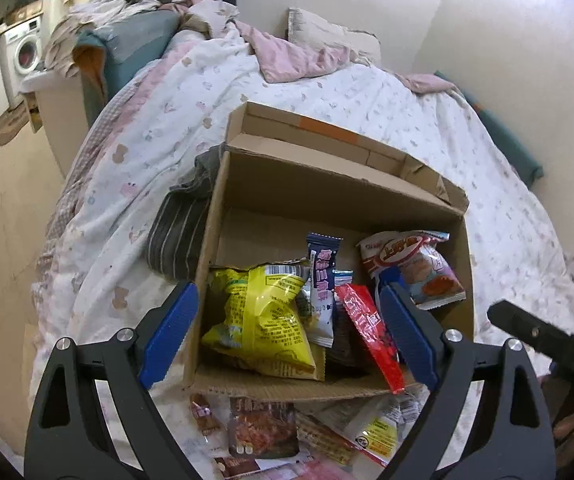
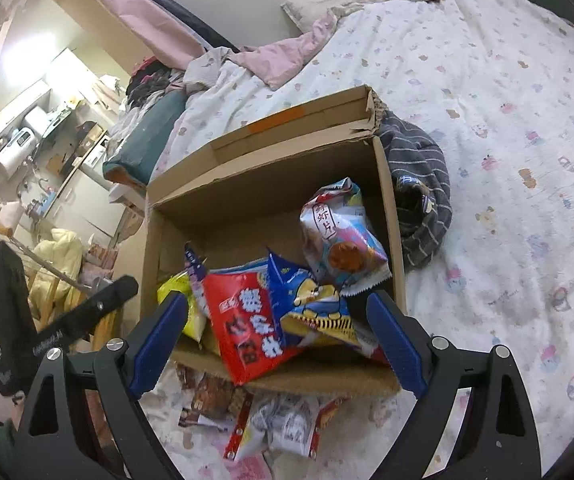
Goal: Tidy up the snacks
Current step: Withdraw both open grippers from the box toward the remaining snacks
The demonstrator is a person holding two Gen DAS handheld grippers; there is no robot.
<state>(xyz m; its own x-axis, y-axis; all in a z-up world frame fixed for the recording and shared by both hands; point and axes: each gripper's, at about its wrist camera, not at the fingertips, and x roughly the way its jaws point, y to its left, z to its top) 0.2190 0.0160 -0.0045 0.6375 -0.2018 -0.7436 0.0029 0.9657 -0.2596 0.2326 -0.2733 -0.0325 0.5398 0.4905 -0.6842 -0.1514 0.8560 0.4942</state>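
Observation:
An open cardboard box (image 1: 407,196) (image 2: 271,184) stands on a bed and holds several snack bags: a yellow bag (image 1: 263,316), a red packet (image 1: 371,332), a white and pink bag (image 1: 419,268) (image 2: 339,236), a red bag (image 2: 247,328) and a blue and yellow bag (image 2: 311,300). My left gripper (image 1: 291,332) hangs open above the box's near side with nothing between its fingers. My right gripper (image 2: 283,336) is open too, over the near edge, and holds nothing. Several loose packets (image 1: 263,428) (image 2: 279,424) lie on the bed in front of the box.
A striped grey garment (image 1: 183,224) (image 2: 423,184) lies against the box. The bed has a white printed quilt (image 1: 155,128) (image 2: 499,100), a pink blanket (image 1: 303,56) and a pillow (image 1: 327,28). The other gripper's black body (image 1: 547,340) (image 2: 63,328) shows at each view's side.

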